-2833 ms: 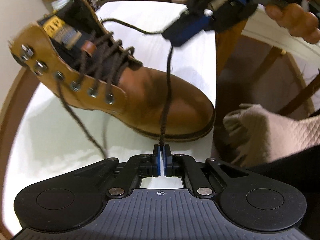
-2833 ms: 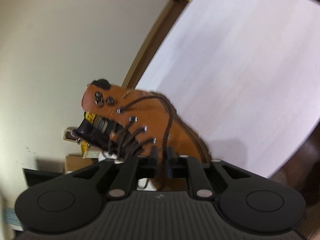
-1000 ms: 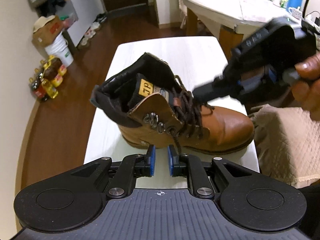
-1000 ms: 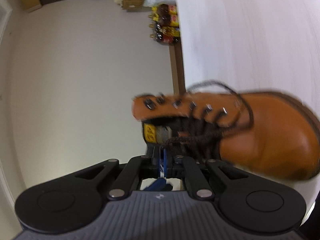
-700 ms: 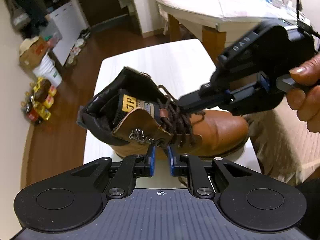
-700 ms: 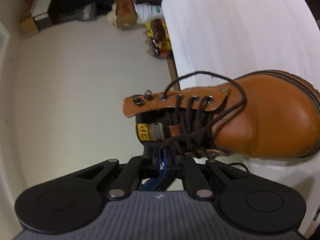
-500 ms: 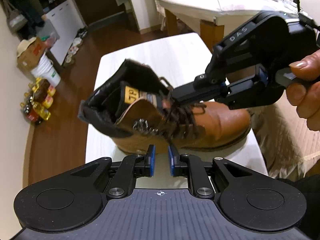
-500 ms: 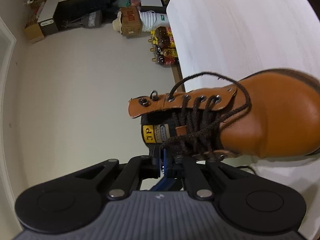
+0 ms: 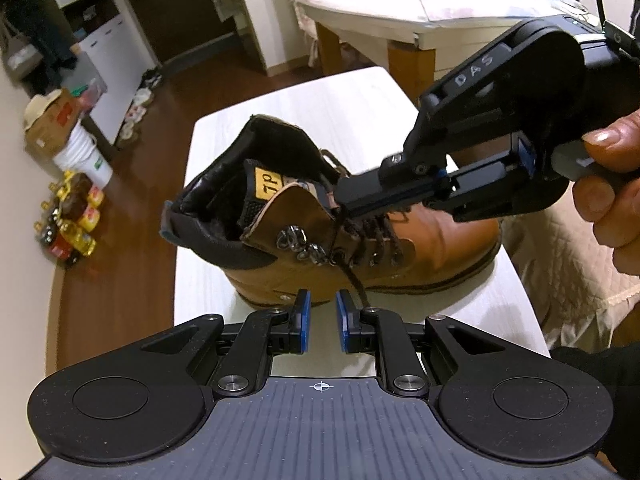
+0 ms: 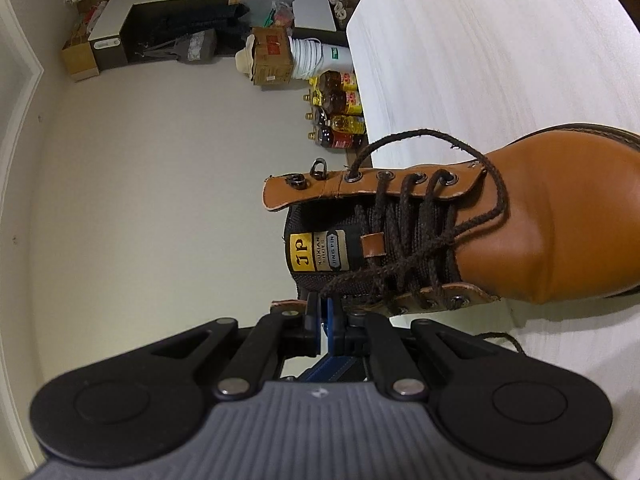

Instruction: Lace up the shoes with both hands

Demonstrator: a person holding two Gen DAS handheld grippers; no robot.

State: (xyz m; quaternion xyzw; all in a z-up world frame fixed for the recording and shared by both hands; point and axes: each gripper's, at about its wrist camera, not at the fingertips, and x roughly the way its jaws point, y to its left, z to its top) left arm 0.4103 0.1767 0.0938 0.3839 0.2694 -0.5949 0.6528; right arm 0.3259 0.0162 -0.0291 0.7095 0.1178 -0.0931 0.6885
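A tan leather boot (image 9: 440, 240) with dark brown laces lies on the white table (image 9: 360, 96), toe to the right. My right gripper (image 9: 340, 210) reaches in from the right over the tongue, shut on the lace. In the right wrist view the right gripper (image 10: 325, 308) pinches the lace (image 10: 420, 252), which crosses the tongue, curves over the toe side and enters the far eyelet. My left gripper (image 9: 320, 316) stands open just in front of the boot's ankle. A loose lace end (image 9: 354, 280) hangs from a near eyelet beside its right finger.
A person's hand (image 9: 612, 184) holds the right gripper. A quilted cushion (image 9: 568, 264) lies off the table's right edge. Bottles (image 9: 72, 224) stand on the floor at left, and a round table (image 9: 420, 4) stands behind.
The left gripper, shut on the lace 2.8 s ago, has let go and is open. The right gripper stays shut on the lace at the tongue, and the boot has shifted slightly.
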